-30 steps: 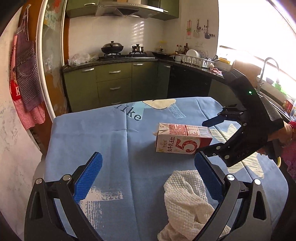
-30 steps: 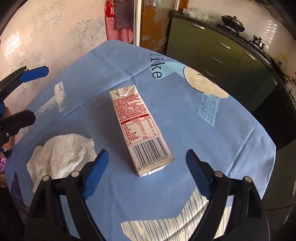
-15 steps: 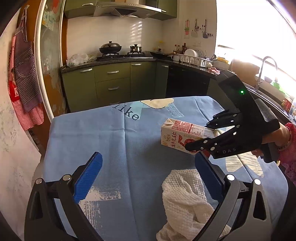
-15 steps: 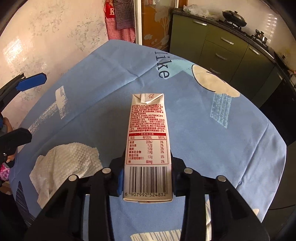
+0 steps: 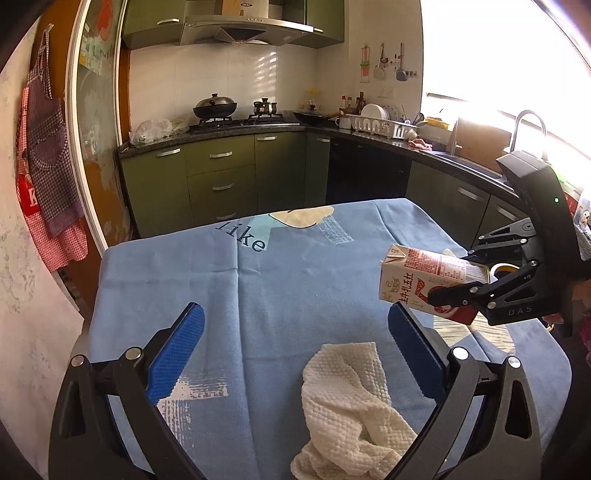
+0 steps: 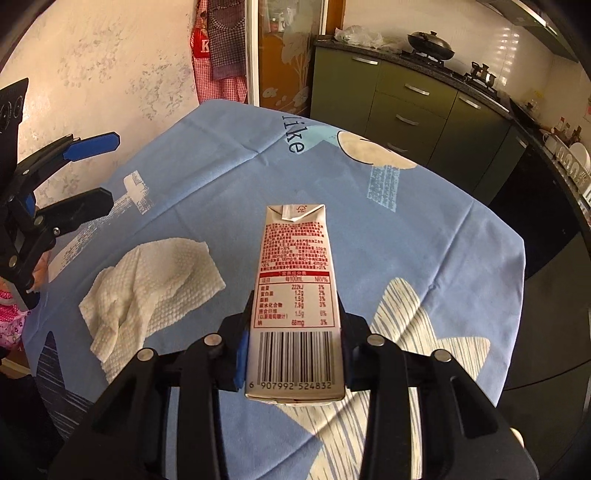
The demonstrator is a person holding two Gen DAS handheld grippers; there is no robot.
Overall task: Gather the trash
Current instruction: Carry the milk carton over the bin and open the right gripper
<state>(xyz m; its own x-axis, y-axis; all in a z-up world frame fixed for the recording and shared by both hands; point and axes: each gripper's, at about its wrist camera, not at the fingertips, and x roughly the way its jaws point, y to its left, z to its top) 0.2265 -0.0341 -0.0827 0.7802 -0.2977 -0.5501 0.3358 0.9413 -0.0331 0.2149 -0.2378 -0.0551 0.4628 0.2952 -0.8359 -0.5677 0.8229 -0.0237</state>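
Carton pickup in hand: the right gripper (image 6: 293, 354), clamped on the milk carton (image 6: 295, 295), holds it clear above the blue tablecloth (image 5: 277, 295), while the left gripper (image 5: 295, 354), spread wide, hovers over the crumpled paper towel (image 5: 347, 402), probably the next grasp.

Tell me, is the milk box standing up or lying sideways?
Sideways and off the table: the right gripper is shut on the milk box, its folded top pointing away.

A home kitchen.
Green cabinets (image 5: 221, 181), a wok (image 5: 215, 107) on the gas stove, range hood (image 5: 243, 31), dish rack (image 5: 382, 125), hanging aprons (image 5: 50, 162).
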